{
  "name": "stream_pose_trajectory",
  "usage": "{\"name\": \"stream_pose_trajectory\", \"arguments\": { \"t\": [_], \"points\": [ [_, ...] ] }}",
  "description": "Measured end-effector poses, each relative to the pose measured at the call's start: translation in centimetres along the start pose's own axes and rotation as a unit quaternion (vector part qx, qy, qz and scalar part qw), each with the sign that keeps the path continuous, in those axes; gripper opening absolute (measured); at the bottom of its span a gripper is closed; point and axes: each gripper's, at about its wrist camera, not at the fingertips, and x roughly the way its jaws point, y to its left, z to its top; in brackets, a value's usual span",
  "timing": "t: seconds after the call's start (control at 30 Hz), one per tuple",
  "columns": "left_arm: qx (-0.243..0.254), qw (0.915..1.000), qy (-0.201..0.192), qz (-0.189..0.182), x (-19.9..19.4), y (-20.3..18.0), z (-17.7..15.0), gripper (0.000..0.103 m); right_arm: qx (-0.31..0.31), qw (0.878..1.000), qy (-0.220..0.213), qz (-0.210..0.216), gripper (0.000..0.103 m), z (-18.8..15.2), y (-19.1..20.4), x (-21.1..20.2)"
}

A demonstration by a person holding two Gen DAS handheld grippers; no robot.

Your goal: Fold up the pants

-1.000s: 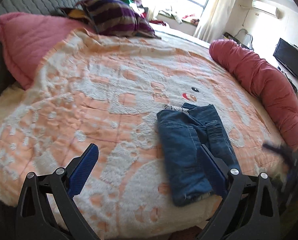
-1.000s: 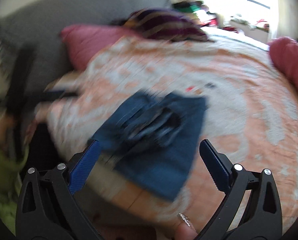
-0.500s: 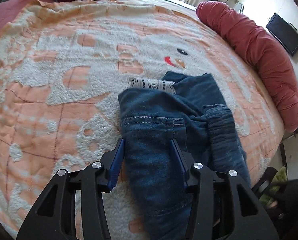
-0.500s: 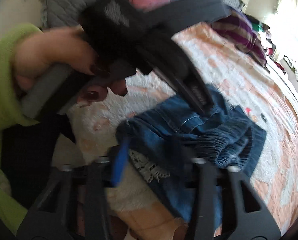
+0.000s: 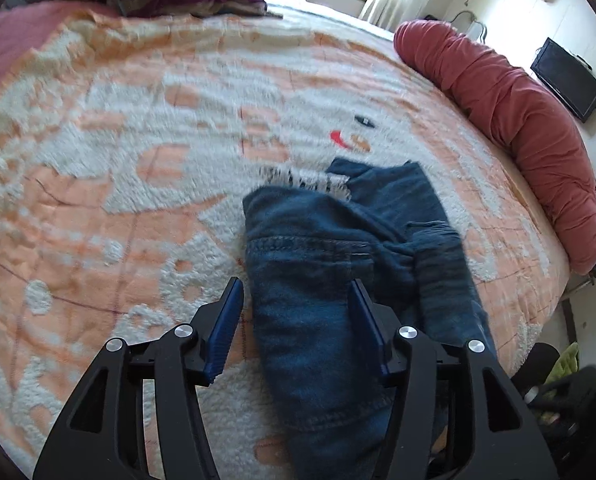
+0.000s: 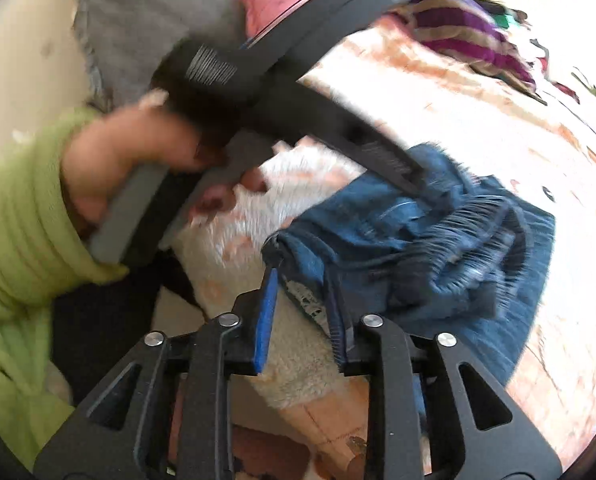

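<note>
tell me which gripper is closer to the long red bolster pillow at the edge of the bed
Right. In the left wrist view the right gripper shows at the bed edge just below the long red bolster pillow, while the left gripper sits over the folded blue denim pants, farther from it.

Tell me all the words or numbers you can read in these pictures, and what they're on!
There are none to read. The blue pants show stitching but no label. The orange and white blanket has only pictures, not letters. The dark screen on the wall is blank.
</note>
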Motion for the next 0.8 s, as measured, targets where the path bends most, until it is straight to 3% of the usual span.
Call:
{"name": "stream_pose_trajectory", "arguments": {
  "t": [0.07,0.1,0.3,0.53,0.8],
  "points": [
    [0.005,0.9999,-0.015,0.007,-1.2,-0.3,0.0,0.062,0.022,0.999,-0.025,-0.006,0.037,0.1,-0.7,-1.7],
    [0.007,0.9996,-0.022,0.012,-1.8,-0.5,0.0,0.075,0.039,0.998,-0.041,-0.013,0.043,0.2,-1.3,-2.8],
    [0.029,0.9971,-0.055,0.043,-4.2,-1.4,0.1,0.087,0.109,0.987,-0.092,-0.071,0.067,0.5,-5.0,-6.9],
    [0.037,0.9957,-0.056,0.064,-4.3,-1.6,-0.3,0.094,0.2,0.97,-0.065,-0.125,0.071,-0.1,-10.7,-6.1],
    [0.031,0.9971,-0.023,0.066,-1.6,-1.0,-1.2,0.094,0.27,0.956,-0.009,-0.117,0.071,-2.4,-14.9,-1.8]
  ]
}}
